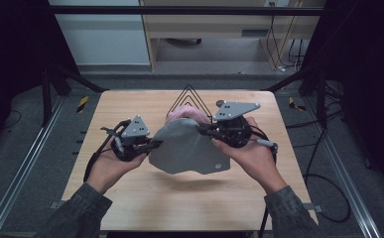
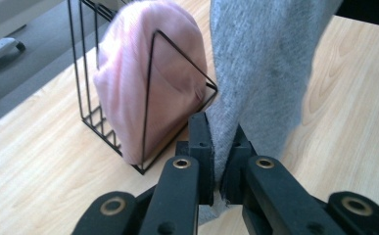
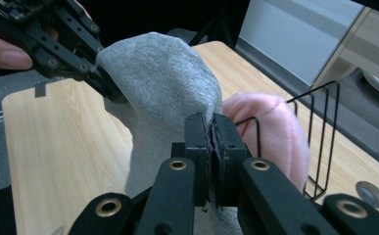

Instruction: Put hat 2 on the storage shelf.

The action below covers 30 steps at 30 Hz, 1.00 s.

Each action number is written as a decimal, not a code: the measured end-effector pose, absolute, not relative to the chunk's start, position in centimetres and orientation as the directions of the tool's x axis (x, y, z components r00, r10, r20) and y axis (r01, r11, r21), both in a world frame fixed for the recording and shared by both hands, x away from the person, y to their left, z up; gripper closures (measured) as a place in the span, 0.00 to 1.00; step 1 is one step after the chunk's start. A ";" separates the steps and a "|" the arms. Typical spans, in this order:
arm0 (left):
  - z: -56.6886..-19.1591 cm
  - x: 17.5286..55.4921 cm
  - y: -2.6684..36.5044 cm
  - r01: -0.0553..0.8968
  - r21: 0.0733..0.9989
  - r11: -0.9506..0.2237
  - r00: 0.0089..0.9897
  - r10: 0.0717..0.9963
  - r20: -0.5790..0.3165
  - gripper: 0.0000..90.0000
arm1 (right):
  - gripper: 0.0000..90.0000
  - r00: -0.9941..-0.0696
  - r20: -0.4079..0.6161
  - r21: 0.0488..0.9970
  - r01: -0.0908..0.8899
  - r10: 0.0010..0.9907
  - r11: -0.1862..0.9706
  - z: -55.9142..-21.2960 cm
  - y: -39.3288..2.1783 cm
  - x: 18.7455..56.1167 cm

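Both sleeves come in at the near edge of the wooden table in the high view, and each hand holds a gripper. Left gripper bites the left edge of a grey cloth, and right gripper bites its upper right edge. Held at two spots like this, the cloth hangs spread out over the middle of the table, lifted off the wood. Its long side runs left to right, with the right end a bit higher and farther back. Behind it, near the far edge, stands a black wire rack with a pink cloth in it. I think the grey cloth is held wide so it can slide into the rack too. In the left gripper view, the jaws are squeezed tight on the grey cloth, which rises straight up from them, just beside the rack and the pink cloth. In the right gripper view, the jaws pinch a thin fold of grey cloth, and the left gripper grips its other end farther off.
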State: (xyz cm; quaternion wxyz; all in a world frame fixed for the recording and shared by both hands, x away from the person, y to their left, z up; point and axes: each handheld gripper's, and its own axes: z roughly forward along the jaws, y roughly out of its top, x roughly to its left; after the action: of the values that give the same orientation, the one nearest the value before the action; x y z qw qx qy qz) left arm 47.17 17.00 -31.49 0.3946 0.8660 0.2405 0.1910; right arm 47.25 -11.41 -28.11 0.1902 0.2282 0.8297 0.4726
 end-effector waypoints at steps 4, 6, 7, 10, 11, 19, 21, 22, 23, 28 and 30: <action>-30.0 47.9 17.0 0.261 0.774 -0.577 0.812 0.564 0.147 0.96 | 0.97 -0.819 -0.090 0.879 0.202 0.566 0.432 -27.2 -11.6 48.0; -29.2 48.3 17.0 0.258 0.776 -0.576 0.811 0.565 0.150 0.96 | 0.97 -0.819 -0.091 0.882 0.198 0.566 0.428 -26.6 -11.7 48.3; -28.9 48.5 17.0 0.257 0.777 -0.575 0.809 0.567 0.151 0.96 | 0.97 -0.819 -0.092 0.883 0.196 0.567 0.426 -26.4 -11.7 48.4; -28.2 49.0 16.8 0.254 0.779 -0.573 0.807 0.570 0.156 0.96 | 0.97 -0.818 -0.088 0.887 0.195 0.568 0.419 -25.9 -11.9 48.9; -28.0 49.1 16.7 0.253 0.780 -0.572 0.805 0.571 0.158 0.96 | 0.97 -0.818 -0.087 0.887 0.196 0.569 0.418 -25.7 -11.9 49.1; -26.2 49.6 16.1 0.232 0.786 -0.573 0.804 0.568 0.177 0.96 | 0.97 -0.814 -0.077 0.895 0.198 0.575 0.400 -24.6 -12.3 50.1; -25.7 49.7 16.0 0.227 0.787 -0.573 0.804 0.567 0.181 0.96 | 0.97 -0.813 -0.076 0.897 0.197 0.577 0.395 -24.1 -12.4 50.4; -25.5 49.8 16.0 0.226 0.789 -0.571 0.802 0.569 0.182 0.96 | 0.97 -0.812 -0.073 0.899 0.198 0.579 0.391 -24.0 -12.5 50.5; -25.3 49.9 16.0 0.226 0.791 -0.569 0.801 0.570 0.182 0.96 | 0.97 -0.811 -0.066 0.902 0.201 0.581 0.382 -23.8 -12.5 50.6; -24.4 50.3 15.7 0.224 0.808 -0.545 0.799 0.577 0.168 0.96 | 0.97 -0.805 -0.043 0.908 0.216 0.592 0.359 -23.3 -13.0 51.3; -24.2 50.5 15.6 0.221 0.810 -0.543 0.799 0.577 0.169 0.96 | 0.97 -0.800 -0.044 0.910 0.216 0.599 0.355 -23.0 -13.2 51.5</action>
State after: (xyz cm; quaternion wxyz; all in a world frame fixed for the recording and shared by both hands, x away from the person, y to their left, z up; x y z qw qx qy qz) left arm 50.46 15.57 -24.22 0.4167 0.8519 0.2342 0.2140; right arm 51.54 -13.16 -23.04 0.1884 0.2541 0.8013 0.5078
